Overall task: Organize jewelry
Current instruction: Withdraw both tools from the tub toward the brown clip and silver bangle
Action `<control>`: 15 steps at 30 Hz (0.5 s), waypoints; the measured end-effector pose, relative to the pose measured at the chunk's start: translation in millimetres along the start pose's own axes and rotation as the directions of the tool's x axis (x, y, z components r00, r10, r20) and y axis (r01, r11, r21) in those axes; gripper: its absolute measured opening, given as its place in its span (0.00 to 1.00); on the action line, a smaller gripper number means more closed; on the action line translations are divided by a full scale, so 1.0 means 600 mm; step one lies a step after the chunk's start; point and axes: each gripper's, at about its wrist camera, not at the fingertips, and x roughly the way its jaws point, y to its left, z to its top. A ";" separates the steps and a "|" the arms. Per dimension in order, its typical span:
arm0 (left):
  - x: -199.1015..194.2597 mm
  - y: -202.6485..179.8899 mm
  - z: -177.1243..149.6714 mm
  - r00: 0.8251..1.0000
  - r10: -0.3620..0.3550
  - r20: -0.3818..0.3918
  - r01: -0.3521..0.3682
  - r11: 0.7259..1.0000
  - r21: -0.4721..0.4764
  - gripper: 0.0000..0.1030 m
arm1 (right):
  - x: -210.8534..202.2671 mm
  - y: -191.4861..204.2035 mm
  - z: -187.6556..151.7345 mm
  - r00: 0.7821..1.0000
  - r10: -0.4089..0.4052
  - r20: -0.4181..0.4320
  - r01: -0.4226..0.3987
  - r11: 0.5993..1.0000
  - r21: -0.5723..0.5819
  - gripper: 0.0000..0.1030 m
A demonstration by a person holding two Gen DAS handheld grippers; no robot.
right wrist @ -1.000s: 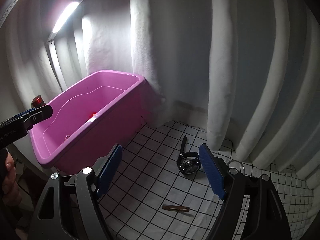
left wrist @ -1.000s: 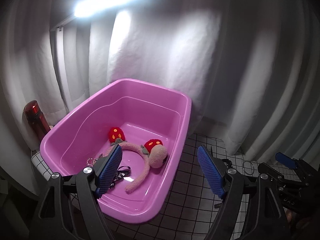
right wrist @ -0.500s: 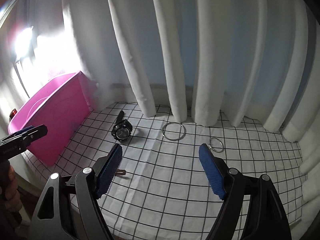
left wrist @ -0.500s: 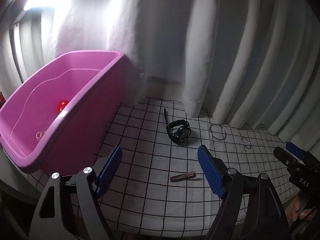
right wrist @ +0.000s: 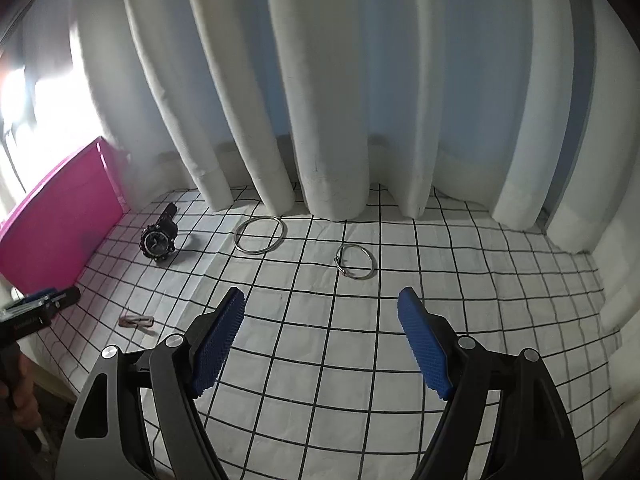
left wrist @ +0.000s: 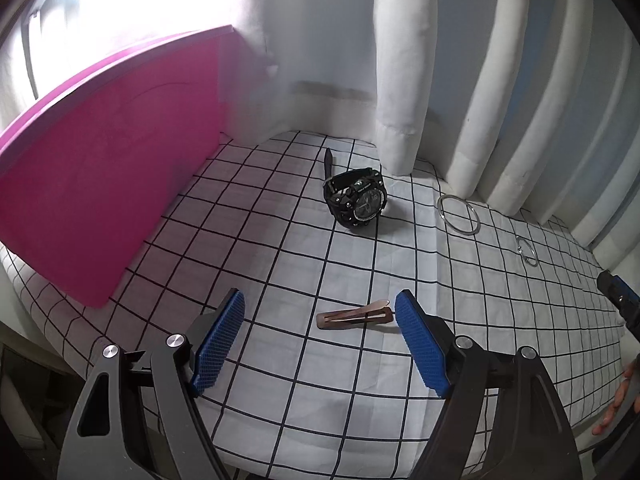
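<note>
We have our left gripper (left wrist: pixel 320 322) low over the checked tabletop (left wrist: pixel 280 392), jaws wide and empty, with the brown hair clip (left wrist: pixel 354 316) lying flat right between the blue tips at lower centre, so that looks like our pick. The watch (left wrist: pixel 356 202) sits above it, mid-frame, strap trailing toward the pink tub (left wrist: pixel 100 184) at left, which we take as the drop-off. Over to the right gripper (right wrist: pixel 322 320): jaws also spread, holding nothing, aimed up toward the small ring (right wrist: pixel 356 262) just above them, the large ring (right wrist: pixel 260 236) up and left by the curtain (right wrist: pixel 328 100). Two hands, two targets, we reckon.
</note>
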 end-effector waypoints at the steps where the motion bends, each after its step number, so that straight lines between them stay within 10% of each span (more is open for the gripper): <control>1: 0.007 -0.003 -0.003 1.000 0.009 -0.005 -0.009 1.000 -0.005 0.74 | 0.008 -0.013 -0.001 1.000 0.014 -0.007 -0.014 1.000 0.021 0.73; 15: 0.080 -0.042 -0.036 0.996 0.076 -0.037 -0.078 0.995 -0.060 0.74 | 0.098 -0.029 0.011 0.998 -0.024 -0.060 0.011 0.977 -0.211 0.73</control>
